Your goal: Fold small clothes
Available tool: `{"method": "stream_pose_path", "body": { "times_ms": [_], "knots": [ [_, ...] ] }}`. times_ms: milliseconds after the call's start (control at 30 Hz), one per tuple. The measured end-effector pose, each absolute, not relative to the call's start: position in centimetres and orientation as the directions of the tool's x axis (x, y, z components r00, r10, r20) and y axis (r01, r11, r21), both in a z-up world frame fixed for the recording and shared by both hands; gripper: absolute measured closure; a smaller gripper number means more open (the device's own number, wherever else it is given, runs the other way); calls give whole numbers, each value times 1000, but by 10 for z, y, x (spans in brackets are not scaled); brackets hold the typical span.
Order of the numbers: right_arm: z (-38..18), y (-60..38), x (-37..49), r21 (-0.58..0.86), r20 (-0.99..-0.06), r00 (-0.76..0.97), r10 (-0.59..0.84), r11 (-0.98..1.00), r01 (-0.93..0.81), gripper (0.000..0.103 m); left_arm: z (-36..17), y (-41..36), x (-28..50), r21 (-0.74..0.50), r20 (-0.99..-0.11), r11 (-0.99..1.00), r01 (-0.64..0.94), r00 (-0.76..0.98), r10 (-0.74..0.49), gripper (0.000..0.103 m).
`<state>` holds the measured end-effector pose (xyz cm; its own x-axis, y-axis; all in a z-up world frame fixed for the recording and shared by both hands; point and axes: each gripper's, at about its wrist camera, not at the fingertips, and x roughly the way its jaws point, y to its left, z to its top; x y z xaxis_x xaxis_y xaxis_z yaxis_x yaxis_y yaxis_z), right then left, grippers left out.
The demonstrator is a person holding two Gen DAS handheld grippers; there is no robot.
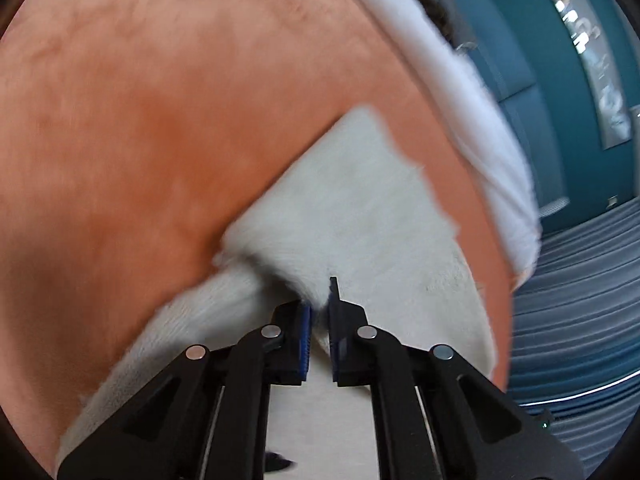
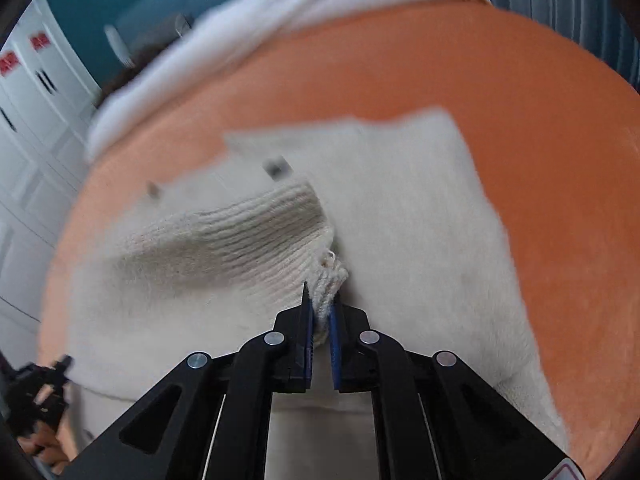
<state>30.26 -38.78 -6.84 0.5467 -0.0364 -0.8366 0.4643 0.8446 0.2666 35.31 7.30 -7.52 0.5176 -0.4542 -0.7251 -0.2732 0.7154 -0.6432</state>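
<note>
Your left gripper [image 1: 320, 304] is clamped down tight, jaws nearly together, with a pinch of the sweater [image 1: 360, 208] caught between the blue pads [image 1: 306, 328]. Off its left side, a fold of the cream knit bunches up and trails toward the near edge of the orange blanket [image 1: 160, 120]. The rest of the sweater lies flat on the blanket, spreading away from the jaws, its far corner pointing toward the white sheet [image 1: 472, 112] that runs along the blanket's far edge. Beyond that sheet you have a teal wall [image 1: 560, 80] and, lower down, a grey striped surface [image 1: 580, 300]. The view is smeared with motion blur, so fine detail in the knit is lost.

Over to your right gripper [image 2: 320, 308]: closed hard too, and here the catch is plain. A ribbed edge of the sweater [image 2: 400, 220], with loose yarn ends poking up, is squeezed between its pads [image 2: 334, 336]. The ribbed band [image 2: 248, 232] lifts up and arches off to the left of the jaws, clear of the flat body beneath. That body sits in the middle of the blanket [image 2: 520, 100], orange showing round it on the far and right sides. At the far left edge of this view, your other gripper [image 2: 38, 396] shows as a dark blurred shape at the sweater's edge. White cabinet doors [image 2: 32, 120] stand beyond the blanket's left side.
</note>
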Motion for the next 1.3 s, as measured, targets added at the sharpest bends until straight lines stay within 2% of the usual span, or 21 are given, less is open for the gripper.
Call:
{"method": "stream_pose_path", "body": {
  "times_ms": [100,133,167,233,267,367,400,467,500,567,700,733,833,900,933,1000,1067,1200,1233,1300],
  "knots": [
    [-34,-391,280,442,-709,705,21,793,420,98,-75,70,347,-637,-714,729,-250,549,-435,97],
    [-27,-391,275,456,-670,743,14,797,396,98,-76,68,348,-631,-717,737,-243,547,-433,97],
    [-31,-389,277,409,-689,725,-20,814,412,98,-77,67,349,-626,-720,743,-238,544,-432,97],
    [-72,-393,291,334,-803,595,-9,821,464,99,-77,67,352,-617,-724,751,-234,544,-425,96],
    [-79,-393,287,348,-788,615,-2,824,448,99,-77,66,352,-612,-726,756,-231,543,-422,96],
    [-53,-393,276,400,-760,650,20,803,443,96,-77,66,350,-597,-727,775,-206,547,-415,95],
    [-44,-390,269,379,-760,650,-16,801,464,91,-78,67,347,-593,-724,782,-191,552,-414,95],
    [-18,-381,250,281,-737,649,-188,789,547,81,-81,64,343,-578,-709,803,-147,577,-405,94],
    [-8,-373,247,305,-708,682,-181,794,527,82,-81,62,341,-568,-703,813,-128,589,-399,94],
    [5,-343,261,370,-682,729,-57,833,411,82,-82,59,334,-548,-683,832,-88,621,-384,94],
    [7,-227,337,352,-706,665,243,935,32,89,-86,62,329,-571,-645,818,-70,655,-394,93],
    [0,-196,359,343,-715,639,283,939,-31,89,-87,63,328,-582,-634,811,-65,662,-401,93],
    [-24,-145,403,327,-765,565,310,942,-73,89,-90,66,326,-602,-611,797,-53,673,-417,93],
    [-45,-137,424,320,-801,520,296,946,-46,92,-91,67,326,-605,-604,795,-45,677,-421,93],
    [-50,-143,428,313,-802,526,283,949,-33,97,-92,67,326,-605,-599,795,-39,680,-422,93],
    [-53,-177,426,305,-788,563,250,952,4,103,-93,67,326,-612,-588,790,-30,685,-430,93],
    [-55,-238,424,316,-779,597,193,942,109,103,-94,67,326,-615,-582,788,-23,688,-434,93],
    [-46,-361,367,214,-810,584,-55,899,382,103,-94,64,326,-602,-584,799,-18,692,-425,92],
    [-36,-379,346,229,-799,597,-67,885,406,90,-94,64,325,-602,-584,798,-17,692,-426,92],
    [-20,-396,306,275,-777,627,-56,866,418,86,-94,63,325,-598,-587,801,-18,691,-422,92]
  ]
}}
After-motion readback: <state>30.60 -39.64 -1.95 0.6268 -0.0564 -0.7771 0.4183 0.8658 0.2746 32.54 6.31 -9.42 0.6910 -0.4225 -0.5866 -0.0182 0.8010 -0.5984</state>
